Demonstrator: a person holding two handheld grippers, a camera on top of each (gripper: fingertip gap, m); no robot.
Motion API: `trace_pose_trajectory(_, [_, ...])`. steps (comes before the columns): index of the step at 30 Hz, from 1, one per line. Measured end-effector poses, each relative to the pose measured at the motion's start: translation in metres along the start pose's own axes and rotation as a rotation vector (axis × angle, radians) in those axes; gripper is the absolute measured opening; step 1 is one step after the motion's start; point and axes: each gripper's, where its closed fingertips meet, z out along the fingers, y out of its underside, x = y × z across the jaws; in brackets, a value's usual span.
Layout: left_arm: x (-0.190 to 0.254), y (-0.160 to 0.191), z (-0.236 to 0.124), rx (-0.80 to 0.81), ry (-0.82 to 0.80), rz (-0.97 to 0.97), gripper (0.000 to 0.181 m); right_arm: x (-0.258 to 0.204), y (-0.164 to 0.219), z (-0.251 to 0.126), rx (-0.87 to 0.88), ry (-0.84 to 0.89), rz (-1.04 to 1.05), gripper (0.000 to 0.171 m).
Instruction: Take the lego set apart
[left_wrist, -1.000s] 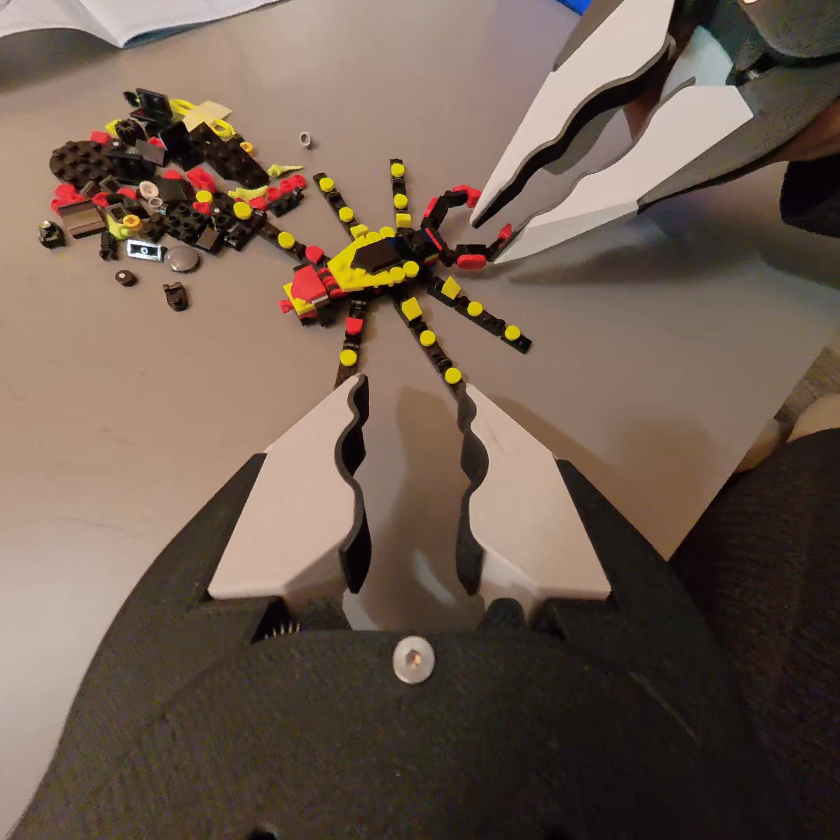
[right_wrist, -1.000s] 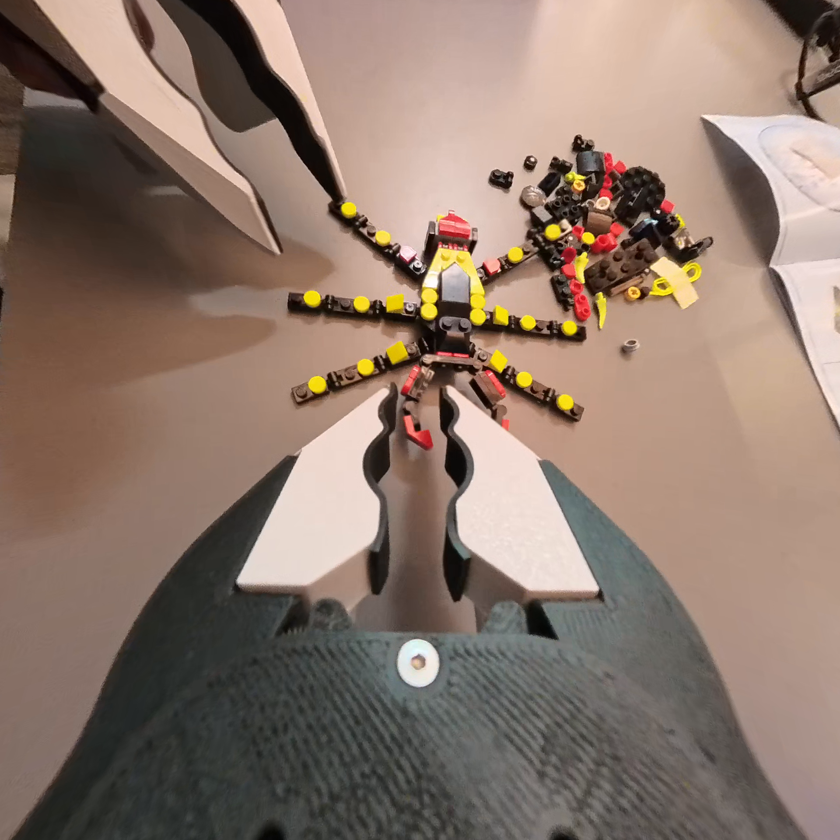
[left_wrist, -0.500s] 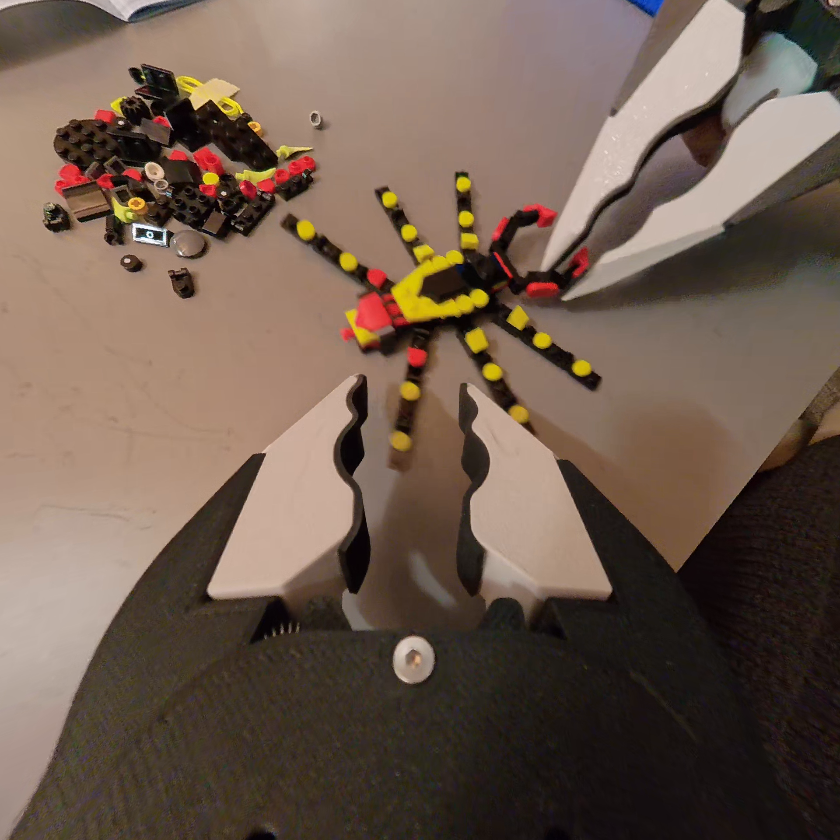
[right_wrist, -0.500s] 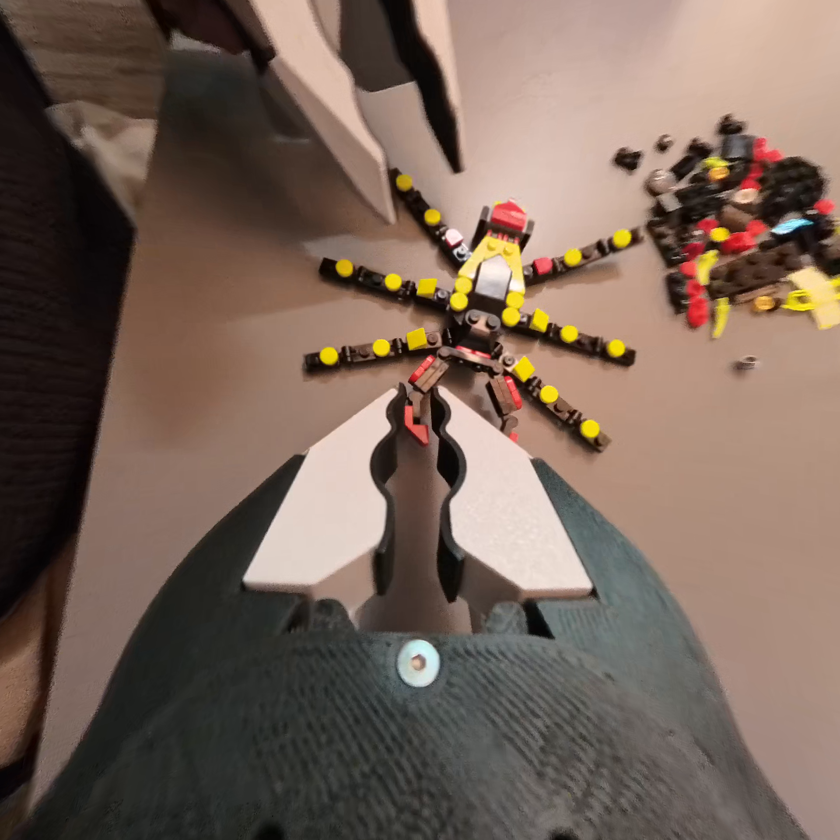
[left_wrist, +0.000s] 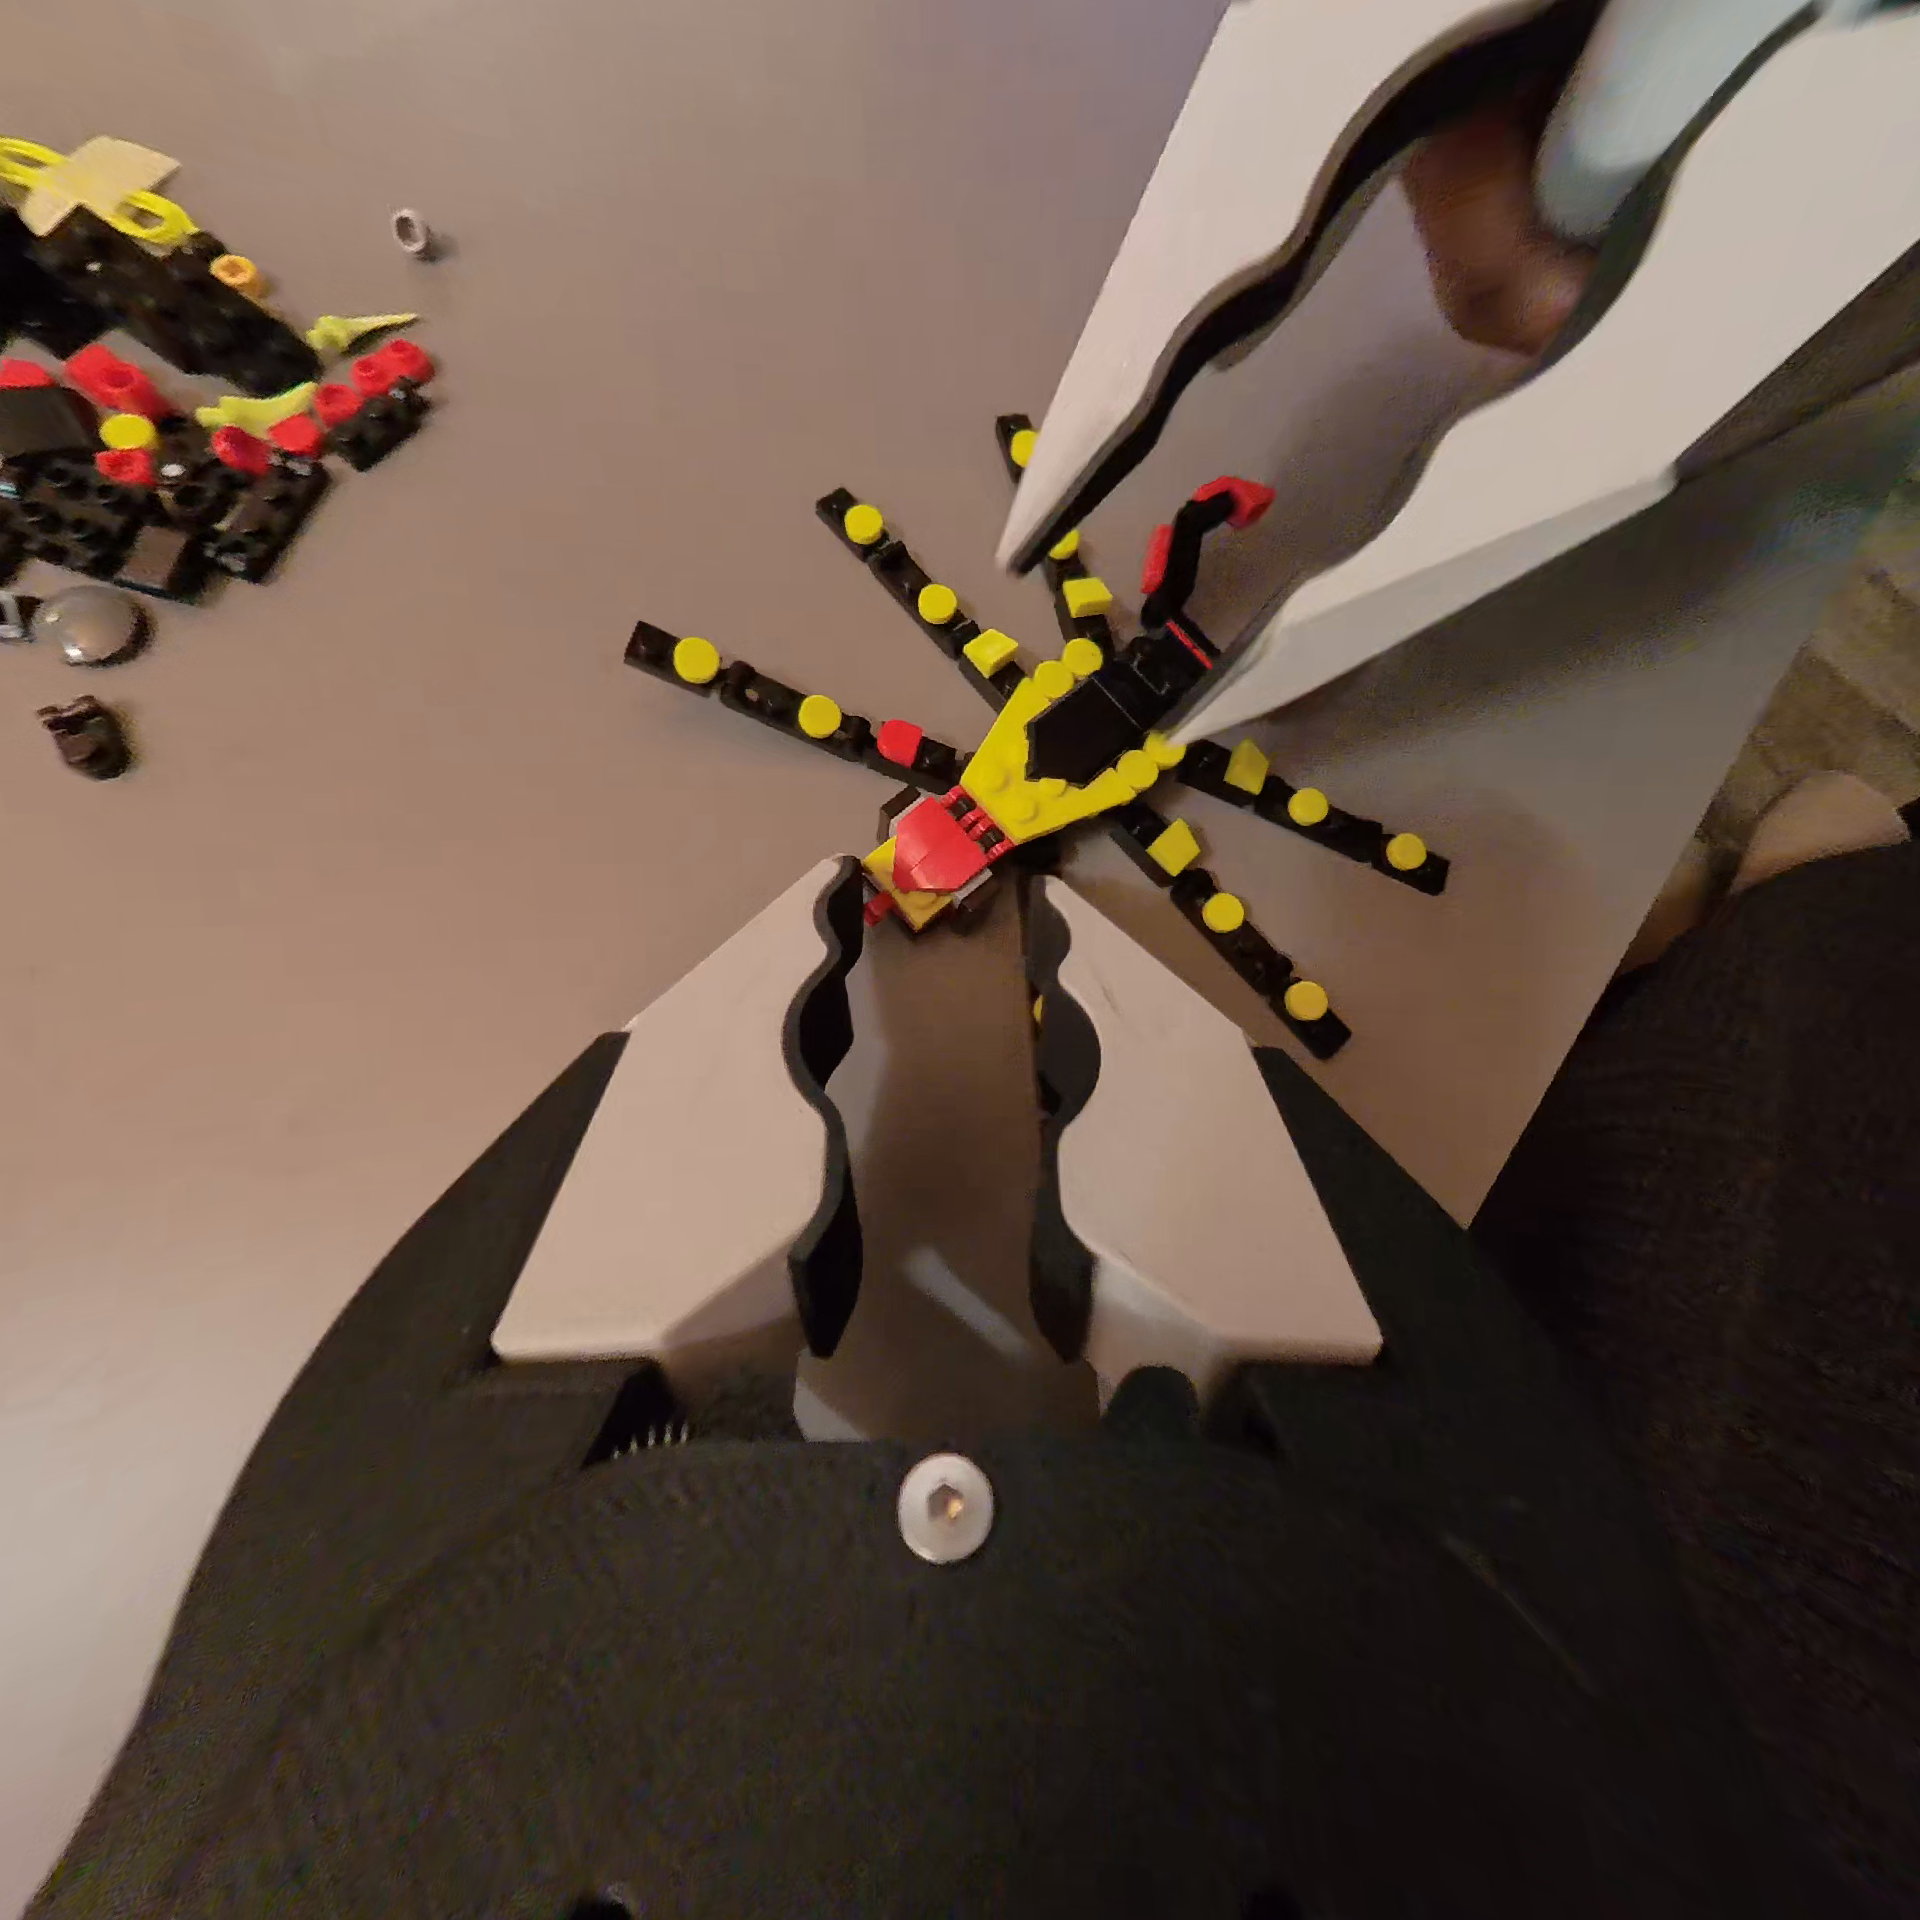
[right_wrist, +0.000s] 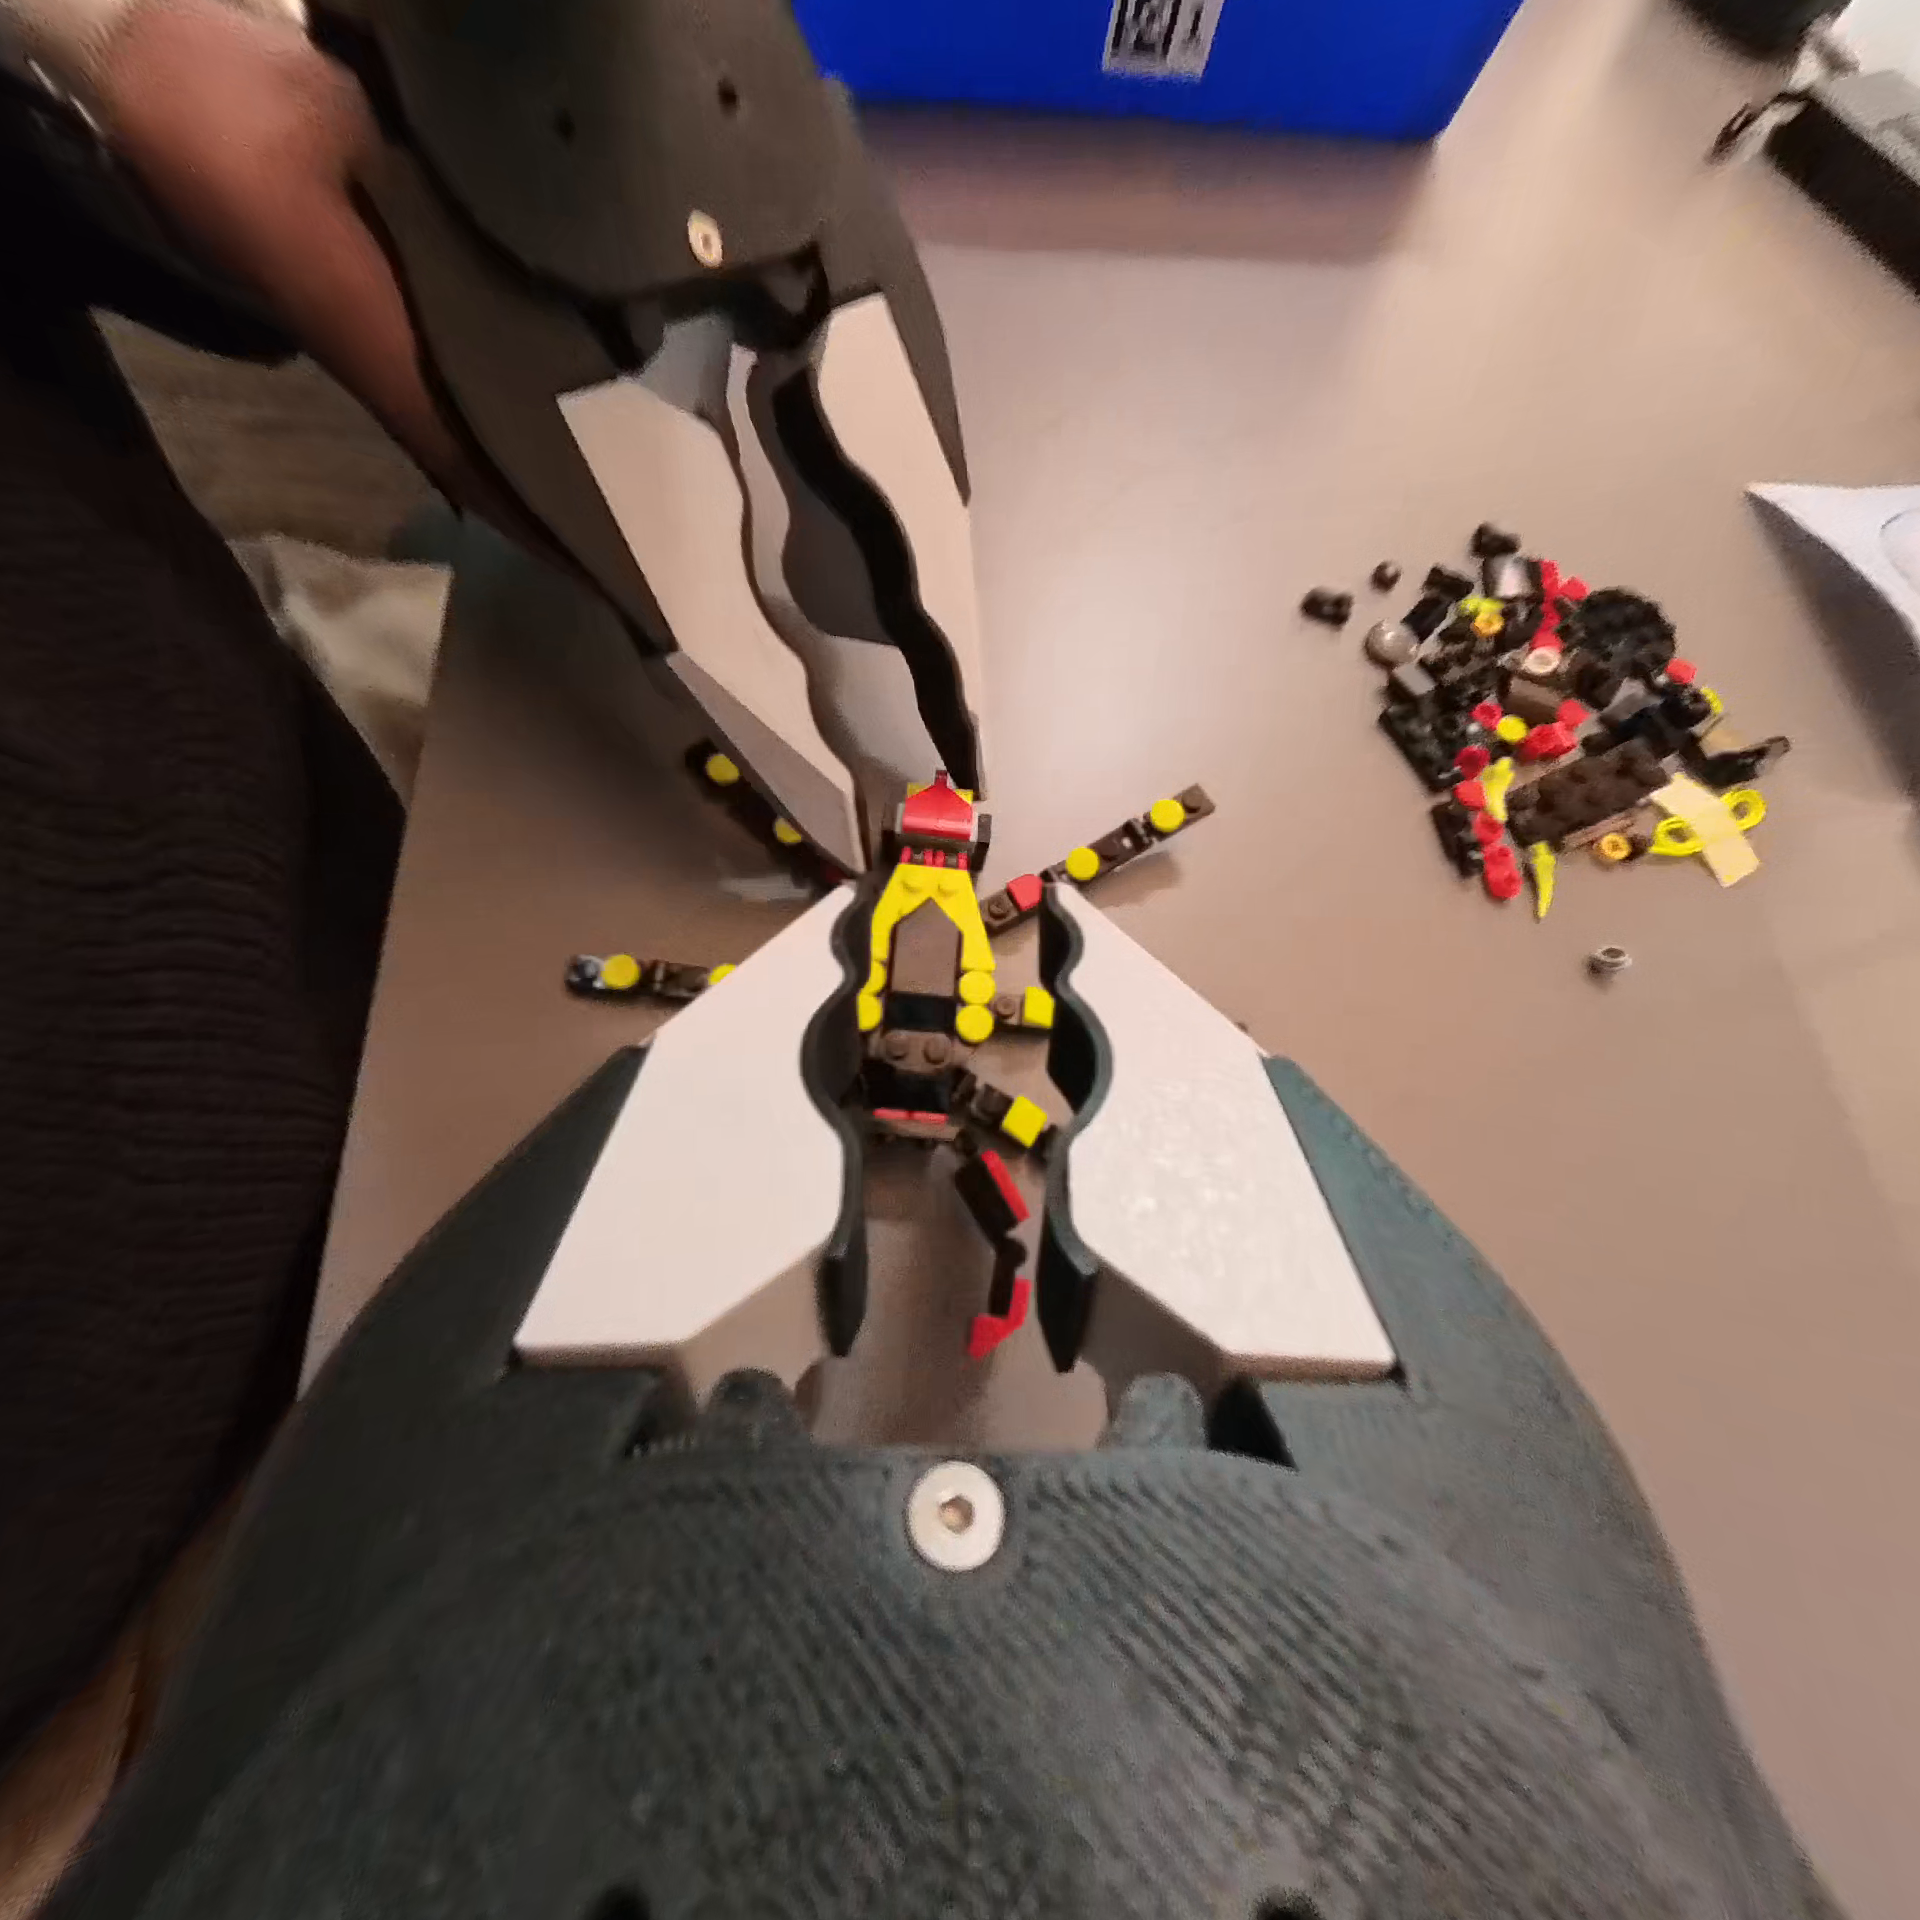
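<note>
**Two grippers at one spider**

My left gripper (left_wrist: 940, 894) has its fingers apart, tips flanking the red-and-yellow tail block of the black, yellow and red brick spider model (left_wrist: 1049, 748) on the grey table (left_wrist: 520, 935). My right gripper (right_wrist: 951, 920) comes in from one o'clock in the left wrist view, fingers spread around the body, not clamped. I count six studded legs. One pile of loose black, red and yellow bricks (right_wrist: 1569, 727) lies at two o'clock in the right wrist view, with one small grey ring (right_wrist: 1608, 962) apart from it.

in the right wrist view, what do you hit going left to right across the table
black-and-yellow lego spider model held between both claws → pile of loose black, red and yellow lego pieces → small grey ring piece → white paper booklet
</note>
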Motion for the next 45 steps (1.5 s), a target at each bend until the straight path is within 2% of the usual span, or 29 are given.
trace_pose_trajectory(6, [0.017,0.002,0.006,-0.023,0.060,0.035,0.026,-0.019,0.025,0.015,-0.127,-0.084,0.002,0.031])
trace_pose_trajectory(17, [0.025,0.010,0.004,-0.056,0.127,0.040,0.021,-0.025,0.031,0.012,-0.128,-0.177,0.005,0.028])
trace_pose_trajectory(24, [0.036,0.015,0.005,-0.087,0.182,0.066,0.004,-0.009,0.040,0.002,-0.139,-0.110,-0.047,0.028])
trace_pose_trajectory(45, [0.038,0.016,0.005,-0.091,0.192,0.046,0.005,0.002,0.040,0.003,-0.137,-0.048,-0.041,0.027])
